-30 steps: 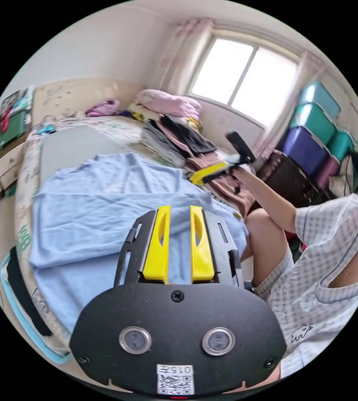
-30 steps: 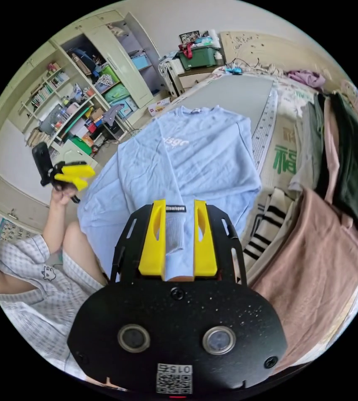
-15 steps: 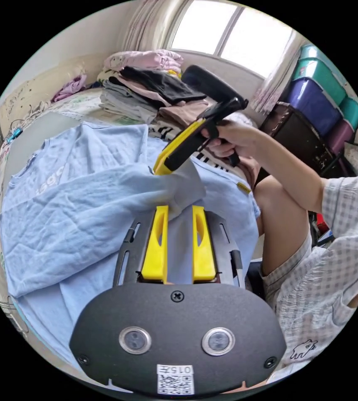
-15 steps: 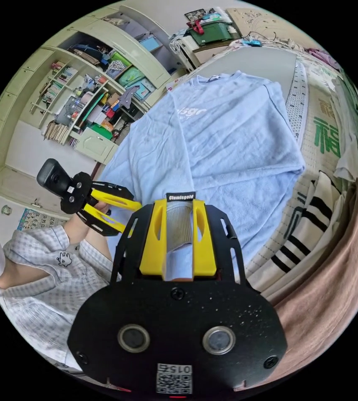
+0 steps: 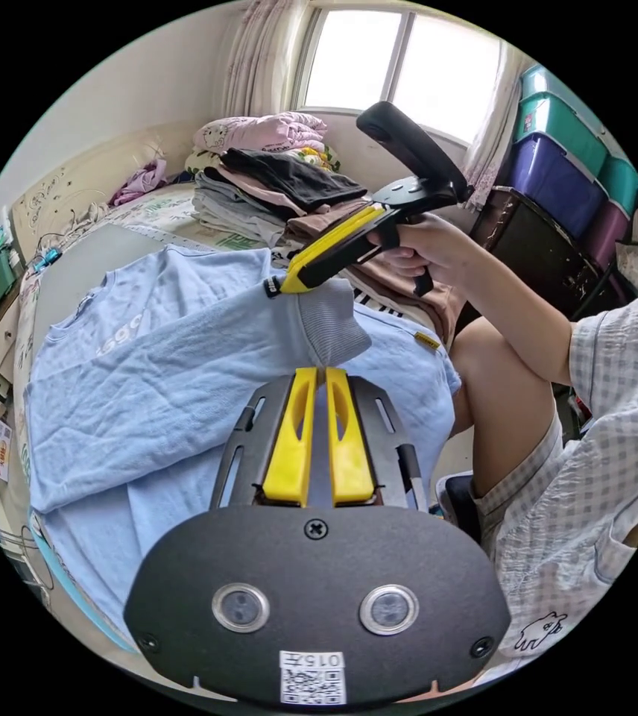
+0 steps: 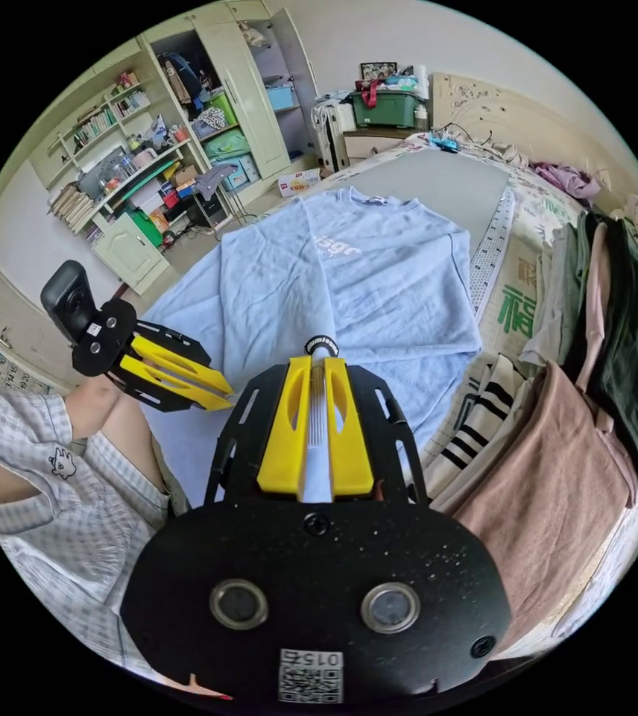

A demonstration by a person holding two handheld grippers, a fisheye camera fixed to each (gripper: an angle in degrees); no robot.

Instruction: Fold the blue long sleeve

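Gripping sleeve cuff [image 6: 317, 418], right tongs [image 6: 317, 367]

L gripper [image 5: 317, 373] jaws narrowed, near shut; R gripper [image 6: 317, 363] tightened on cuff [image 5: 328, 328], seemingly clamped.

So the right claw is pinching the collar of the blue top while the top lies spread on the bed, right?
Not the collar. The right claw is shut on the ribbed cuff of a sleeve; the right gripper view shows the ribbing between its jaws. The collar lies untouched at the far end of the blue top, which does lie spread on the bed.
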